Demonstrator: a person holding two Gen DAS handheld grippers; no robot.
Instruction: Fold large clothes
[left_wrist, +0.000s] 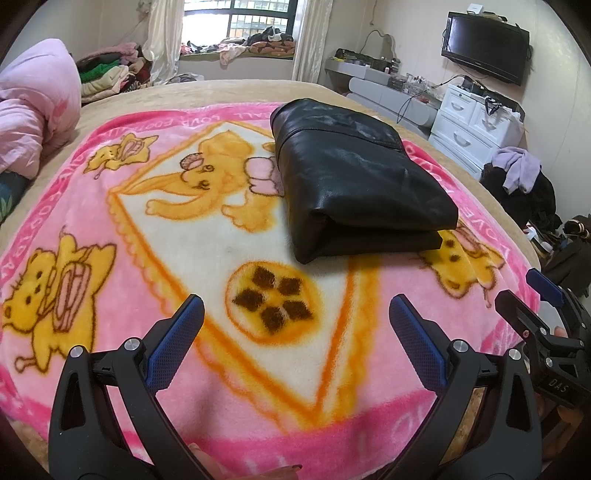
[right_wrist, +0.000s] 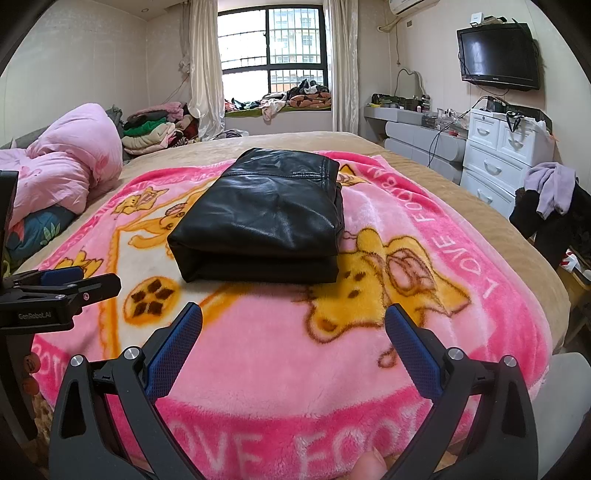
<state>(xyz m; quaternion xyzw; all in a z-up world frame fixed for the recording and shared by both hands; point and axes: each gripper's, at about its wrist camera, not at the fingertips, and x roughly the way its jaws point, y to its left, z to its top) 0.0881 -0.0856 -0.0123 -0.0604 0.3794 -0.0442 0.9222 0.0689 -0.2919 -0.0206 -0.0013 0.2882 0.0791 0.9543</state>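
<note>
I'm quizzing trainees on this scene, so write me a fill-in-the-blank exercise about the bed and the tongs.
1. The black leather garment lies ____ into a compact bundle.
2. It rests on a pink cartoon ____ spread over the bed.
3. Both the left tongs and the right tongs are ____ and hold nothing.
4. A television hangs on the ____.

Missing words: folded; blanket; open; wall

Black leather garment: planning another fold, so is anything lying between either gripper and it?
Nothing visible. Only bare pink blanket lies between the open right gripper, open left gripper and the folded black leather garment.
</note>
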